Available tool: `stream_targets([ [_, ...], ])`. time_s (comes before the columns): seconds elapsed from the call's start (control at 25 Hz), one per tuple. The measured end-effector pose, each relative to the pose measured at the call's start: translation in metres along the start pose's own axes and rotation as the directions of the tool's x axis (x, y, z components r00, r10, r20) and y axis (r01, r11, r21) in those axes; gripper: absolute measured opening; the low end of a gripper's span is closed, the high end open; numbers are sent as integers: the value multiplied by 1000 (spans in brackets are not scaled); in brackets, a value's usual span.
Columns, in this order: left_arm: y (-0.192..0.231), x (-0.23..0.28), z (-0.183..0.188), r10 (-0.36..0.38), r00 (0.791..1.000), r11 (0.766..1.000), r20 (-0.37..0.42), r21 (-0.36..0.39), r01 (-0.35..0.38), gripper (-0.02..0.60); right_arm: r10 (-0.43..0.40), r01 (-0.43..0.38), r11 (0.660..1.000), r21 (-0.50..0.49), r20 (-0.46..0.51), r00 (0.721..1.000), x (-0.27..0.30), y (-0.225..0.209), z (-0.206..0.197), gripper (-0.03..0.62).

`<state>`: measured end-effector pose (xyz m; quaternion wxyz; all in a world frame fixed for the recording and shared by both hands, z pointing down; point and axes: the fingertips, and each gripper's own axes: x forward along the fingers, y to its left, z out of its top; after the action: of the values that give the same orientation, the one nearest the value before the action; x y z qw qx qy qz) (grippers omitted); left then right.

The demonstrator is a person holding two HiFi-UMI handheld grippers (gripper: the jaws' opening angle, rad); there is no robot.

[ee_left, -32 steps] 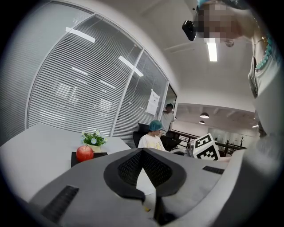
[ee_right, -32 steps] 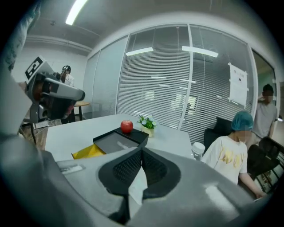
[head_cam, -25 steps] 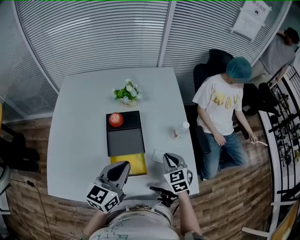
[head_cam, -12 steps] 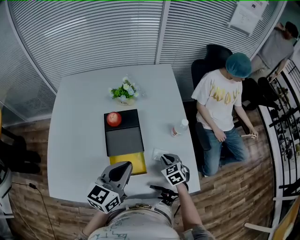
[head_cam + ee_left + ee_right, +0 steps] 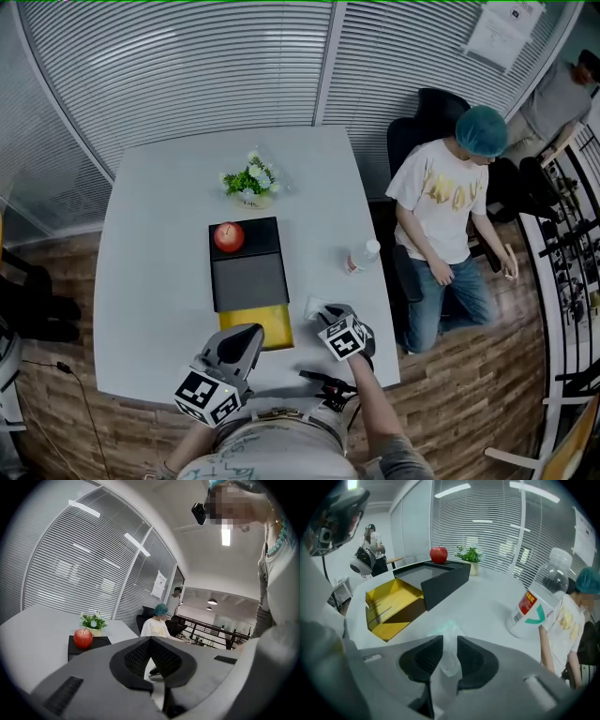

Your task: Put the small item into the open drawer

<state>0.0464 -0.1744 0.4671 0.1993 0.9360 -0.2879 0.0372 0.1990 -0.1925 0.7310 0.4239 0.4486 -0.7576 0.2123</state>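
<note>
Packet lies loose between the jaws of my right tongs, which have just been parting; I centre it, then squeeze. Left tongs closed, empty.

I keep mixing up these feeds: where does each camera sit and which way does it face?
Head view: on the person's head, steeply down onto the table; left gripper, right gripper and torso show.
Left gripper view: on that gripper, roughly level across the table; its shut jaws and torso show.
Right gripper view: on that gripper, tilted down; its jaws, just opening, straddle a packet.
Shared: apple in all three; drawer in head and right gripper views.
</note>
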Motion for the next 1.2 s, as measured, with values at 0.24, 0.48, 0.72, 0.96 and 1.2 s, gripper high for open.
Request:
stream_targets([
  [0.24,2,2,-3,2,1000,1000,0,-1,-2,-3,8,-7,999,34,-26,1000,11,0,-4,69],
  [0.48,3,5,-2,-6,1000,1000,2,-7,6,-3,25,-24,999,47,-24,999,12,0,-3,18],
  [0.72,-4,2,-3,-21,1000,1000,8,-7,21,-3,23,-22,999,34,-34,999,6,2,-5,9],
  [0.96,-10,-1,1,-33,999,999,8,-13,33,-3,18,-18,1000,16,-12,1000,-12,4,1,9],
  [1.2,-17,-4,-4,-50,999,999,3,-3,50,-3,-12,12,1000,-9,7,1000,-37,-3,11,9],
])
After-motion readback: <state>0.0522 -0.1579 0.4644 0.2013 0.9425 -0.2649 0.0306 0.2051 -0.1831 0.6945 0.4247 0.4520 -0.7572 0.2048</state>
